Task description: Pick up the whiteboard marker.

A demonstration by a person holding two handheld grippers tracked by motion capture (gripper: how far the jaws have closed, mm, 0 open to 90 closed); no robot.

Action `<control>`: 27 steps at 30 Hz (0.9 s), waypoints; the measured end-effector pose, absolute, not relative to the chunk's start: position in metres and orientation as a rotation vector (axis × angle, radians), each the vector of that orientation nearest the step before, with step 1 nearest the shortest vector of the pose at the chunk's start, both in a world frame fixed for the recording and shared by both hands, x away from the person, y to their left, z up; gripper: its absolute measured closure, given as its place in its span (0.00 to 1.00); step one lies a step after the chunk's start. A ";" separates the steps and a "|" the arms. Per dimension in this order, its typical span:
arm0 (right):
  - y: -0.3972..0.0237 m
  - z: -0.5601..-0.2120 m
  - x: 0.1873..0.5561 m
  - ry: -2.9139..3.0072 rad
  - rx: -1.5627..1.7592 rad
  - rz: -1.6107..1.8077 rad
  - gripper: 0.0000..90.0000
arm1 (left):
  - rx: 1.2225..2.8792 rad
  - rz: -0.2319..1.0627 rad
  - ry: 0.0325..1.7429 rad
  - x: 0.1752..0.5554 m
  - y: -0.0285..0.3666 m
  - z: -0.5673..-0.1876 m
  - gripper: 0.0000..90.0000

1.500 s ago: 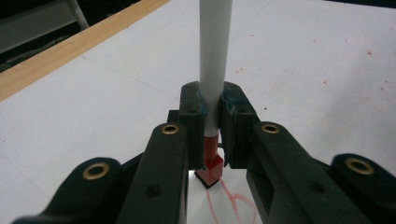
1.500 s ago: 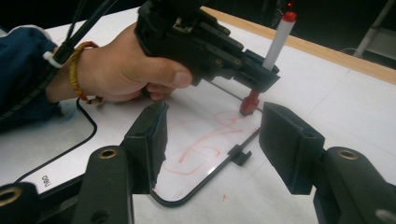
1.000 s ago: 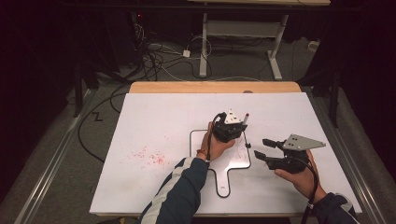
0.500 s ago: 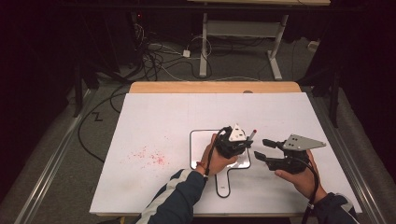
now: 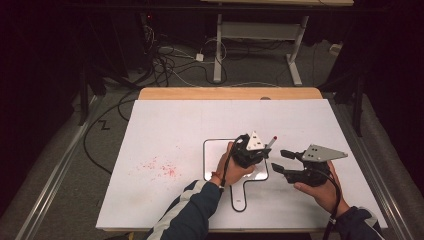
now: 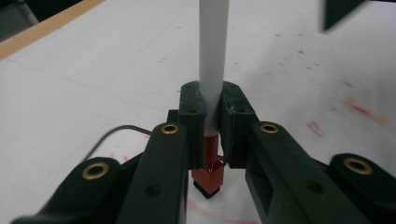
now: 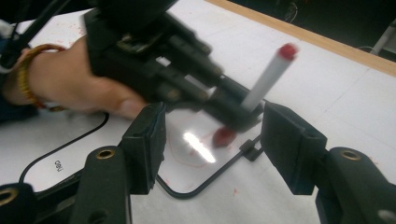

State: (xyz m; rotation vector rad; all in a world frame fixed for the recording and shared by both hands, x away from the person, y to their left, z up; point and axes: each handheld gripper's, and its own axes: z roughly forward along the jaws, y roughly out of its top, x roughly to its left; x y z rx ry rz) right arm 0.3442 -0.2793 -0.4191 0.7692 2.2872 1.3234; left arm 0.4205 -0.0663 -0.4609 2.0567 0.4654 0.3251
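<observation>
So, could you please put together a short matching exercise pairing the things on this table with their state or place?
Things:
1. marker
2. left gripper
3. right gripper
4. red smudges

States or places:
A. jaws open, holding nothing
B. on the white table cover, left of the small whiteboard
C. white body with red ends, clamped between two jaws
D. over the small whiteboard, jaws closed on something

Pairs: 1-C, 2-D, 3-A, 4-B
</observation>
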 end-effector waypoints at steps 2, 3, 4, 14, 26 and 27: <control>-0.279 -0.420 0.345 2.292 0.769 1.325 0.46 | 2.061 0.327 0.485 0.429 -0.069 -0.460 0.88; -0.278 -0.420 0.345 2.293 0.766 1.321 0.46 | 2.065 0.331 0.492 0.432 -0.070 -0.460 0.88; -0.278 -0.420 0.344 2.294 0.764 1.318 0.46 | 2.075 0.338 0.496 0.434 -0.072 -0.459 0.88; -0.279 -0.420 0.343 2.297 0.759 1.325 0.46 | 2.041 0.289 0.455 0.404 -0.051 -0.466 0.88; -0.273 -0.421 0.343 2.320 0.751 1.304 0.46 | 2.090 0.282 0.451 0.377 -0.029 -0.468 0.88; -0.273 -0.421 0.343 2.320 0.751 1.304 0.46 | 2.089 0.281 0.465 0.378 -0.027 -0.469 0.88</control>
